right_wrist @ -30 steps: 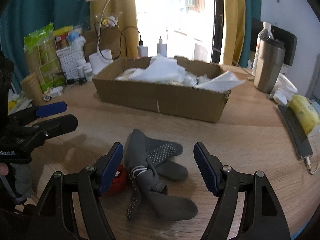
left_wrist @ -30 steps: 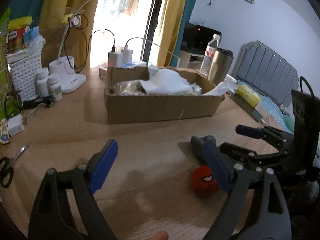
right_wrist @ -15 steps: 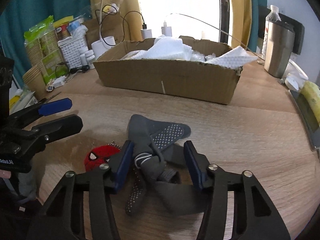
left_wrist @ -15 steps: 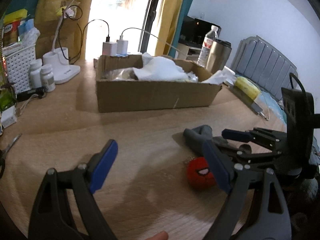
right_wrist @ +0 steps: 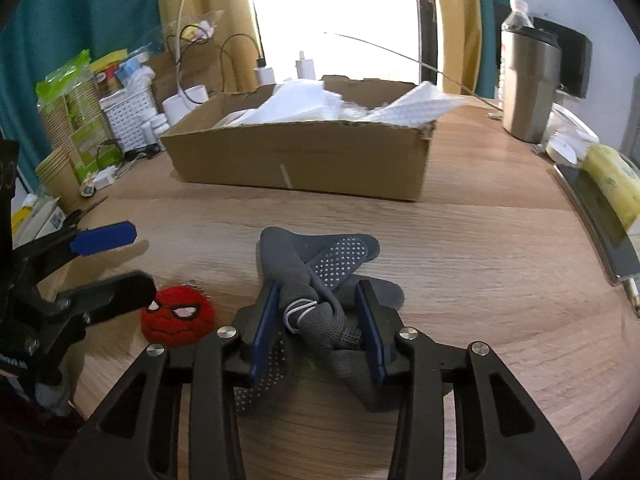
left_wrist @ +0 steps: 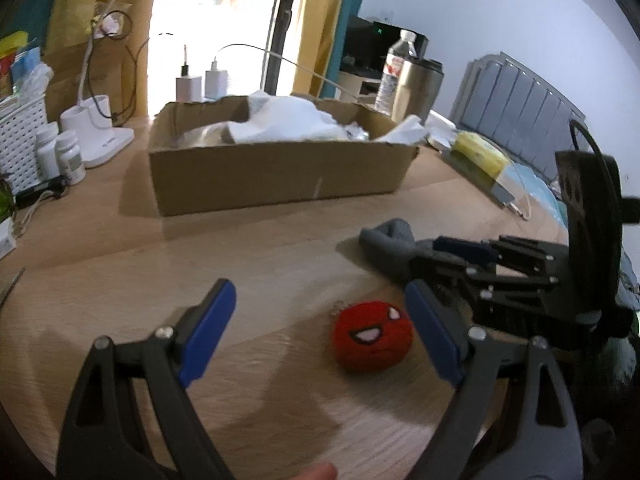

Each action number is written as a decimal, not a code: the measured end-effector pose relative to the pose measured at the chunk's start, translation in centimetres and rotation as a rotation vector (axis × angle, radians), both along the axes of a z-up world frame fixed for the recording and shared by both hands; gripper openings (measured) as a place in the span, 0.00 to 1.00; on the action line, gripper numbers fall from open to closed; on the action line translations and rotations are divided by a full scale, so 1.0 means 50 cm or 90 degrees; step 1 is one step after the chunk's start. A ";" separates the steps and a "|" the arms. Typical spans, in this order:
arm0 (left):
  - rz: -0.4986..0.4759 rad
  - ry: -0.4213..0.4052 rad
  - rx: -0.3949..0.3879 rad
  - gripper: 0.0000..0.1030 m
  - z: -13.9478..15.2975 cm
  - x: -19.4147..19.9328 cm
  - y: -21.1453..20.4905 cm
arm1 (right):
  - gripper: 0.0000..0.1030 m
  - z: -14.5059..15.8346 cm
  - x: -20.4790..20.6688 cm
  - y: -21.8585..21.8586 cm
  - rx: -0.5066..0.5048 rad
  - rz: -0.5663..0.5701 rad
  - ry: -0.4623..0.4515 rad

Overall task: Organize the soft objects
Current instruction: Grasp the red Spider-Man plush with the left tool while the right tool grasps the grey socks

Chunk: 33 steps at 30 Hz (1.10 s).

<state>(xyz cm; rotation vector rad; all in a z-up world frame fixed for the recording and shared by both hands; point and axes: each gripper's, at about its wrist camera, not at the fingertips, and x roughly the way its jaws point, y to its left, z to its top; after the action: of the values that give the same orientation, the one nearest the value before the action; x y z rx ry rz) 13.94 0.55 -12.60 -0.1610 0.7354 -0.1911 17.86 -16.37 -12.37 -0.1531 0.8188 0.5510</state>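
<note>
A bundle of grey non-slip socks (right_wrist: 316,268) lies on the wooden table; it also shows in the left wrist view (left_wrist: 390,240). My right gripper (right_wrist: 318,320) is shut on the socks, its blue pads pressing both sides of the bundle. A red Spider-Man plush ball (left_wrist: 374,334) lies just left of the socks, also in the right wrist view (right_wrist: 178,316). My left gripper (left_wrist: 320,332) is open, its jaws either side of the ball, which sits close to the right pad. A cardboard box (right_wrist: 304,148) with white soft material stands behind.
A steel tumbler (right_wrist: 528,84) and water bottle stand at the back right. A phone and yellow pack (right_wrist: 612,184) lie at the right edge. A white basket (right_wrist: 128,116), pill bottles, lamp base, paper cups and scissors (right_wrist: 84,210) crowd the left side.
My right gripper has lowered and closed from wide open onto the socks. My left gripper has moved right and forward, so the red ball now lies between its jaws.
</note>
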 end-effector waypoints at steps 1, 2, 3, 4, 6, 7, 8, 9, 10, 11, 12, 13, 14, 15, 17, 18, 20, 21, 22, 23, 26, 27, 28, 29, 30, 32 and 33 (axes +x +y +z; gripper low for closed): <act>-0.005 0.002 0.003 0.85 -0.001 0.000 -0.006 | 0.40 0.001 0.001 -0.007 0.002 -0.006 -0.001; -0.009 0.003 0.007 0.85 -0.002 0.000 -0.012 | 0.40 0.001 0.000 -0.009 0.004 -0.009 -0.001; -0.015 0.007 0.011 0.85 -0.003 0.001 -0.018 | 0.40 0.000 0.000 -0.014 0.007 -0.014 -0.001; -0.019 0.012 0.015 0.85 -0.006 0.002 -0.024 | 0.41 -0.001 0.001 -0.015 0.010 -0.015 0.001; -0.028 0.022 0.022 0.85 -0.010 0.006 -0.036 | 0.46 -0.001 0.000 -0.016 0.013 -0.018 0.002; -0.034 0.023 0.024 0.85 -0.011 0.006 -0.041 | 0.51 -0.001 -0.001 -0.016 0.013 -0.019 0.001; -0.039 0.024 0.030 0.85 -0.012 0.007 -0.046 | 0.53 -0.001 -0.002 -0.016 0.011 -0.019 0.000; -0.041 0.027 0.038 0.85 -0.013 0.007 -0.051 | 0.55 -0.004 -0.002 -0.016 0.008 -0.019 0.001; -0.045 0.030 0.046 0.85 -0.014 0.008 -0.056 | 0.56 -0.006 -0.002 -0.017 0.009 -0.018 0.004; -0.047 0.032 0.052 0.85 -0.016 0.009 -0.060 | 0.56 -0.008 -0.001 -0.017 0.010 -0.018 0.007; -0.047 0.033 0.058 0.85 -0.017 0.009 -0.063 | 0.56 -0.009 -0.001 -0.018 0.012 -0.018 0.008; -0.047 0.033 0.060 0.84 -0.017 0.010 -0.064 | 0.56 -0.008 0.000 -0.019 0.013 -0.020 0.006; -0.049 0.034 0.059 0.84 -0.018 0.010 -0.065 | 0.56 -0.008 0.000 -0.019 0.013 -0.019 0.007; -0.048 0.038 0.063 0.84 -0.020 0.011 -0.066 | 0.56 -0.008 0.000 -0.020 0.012 -0.018 0.007; -0.049 0.045 0.066 0.80 -0.023 0.013 -0.068 | 0.53 -0.006 -0.002 -0.020 0.011 -0.013 0.006; -0.050 0.045 0.067 0.72 -0.024 0.013 -0.069 | 0.49 -0.005 -0.002 -0.020 0.011 -0.010 0.006; -0.055 0.052 0.072 0.58 -0.028 0.015 -0.073 | 0.43 -0.006 -0.004 -0.021 0.014 -0.004 0.006; -0.059 0.060 0.076 0.48 -0.033 0.018 -0.076 | 0.38 -0.007 -0.006 -0.020 0.016 0.001 0.006; -0.063 0.066 0.079 0.46 -0.036 0.019 -0.078 | 0.36 -0.007 -0.006 -0.018 0.019 0.003 0.005; -0.066 0.070 0.085 0.46 -0.038 0.020 -0.082 | 0.35 -0.007 -0.007 -0.017 0.019 0.006 0.004; -0.076 0.071 0.089 0.44 -0.040 0.019 -0.087 | 0.30 -0.006 -0.011 -0.012 0.018 0.015 0.003; -0.078 0.071 0.089 0.43 -0.040 0.017 -0.088 | 0.29 -0.004 -0.012 -0.010 0.018 0.019 0.002; -0.081 0.072 0.088 0.43 -0.040 0.017 -0.088 | 0.29 -0.003 -0.012 -0.009 0.018 0.020 0.002; -0.082 0.072 0.087 0.43 -0.039 0.016 -0.089 | 0.29 -0.001 -0.012 -0.009 0.020 0.020 0.000; -0.082 0.072 0.086 0.43 -0.038 0.016 -0.089 | 0.28 0.003 -0.012 -0.010 0.020 0.020 -0.003; -0.080 0.067 0.082 0.43 -0.033 0.015 -0.086 | 0.28 0.009 -0.011 -0.010 0.022 0.021 -0.008; -0.080 0.062 0.078 0.43 -0.029 0.014 -0.083 | 0.28 0.015 -0.011 -0.010 0.023 0.020 -0.012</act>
<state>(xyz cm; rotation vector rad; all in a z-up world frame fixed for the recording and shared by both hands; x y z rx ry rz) 14.65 -3.62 -14.03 -0.0071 0.8525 -0.2576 17.32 -16.85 -11.64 -0.1387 0.7887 0.5934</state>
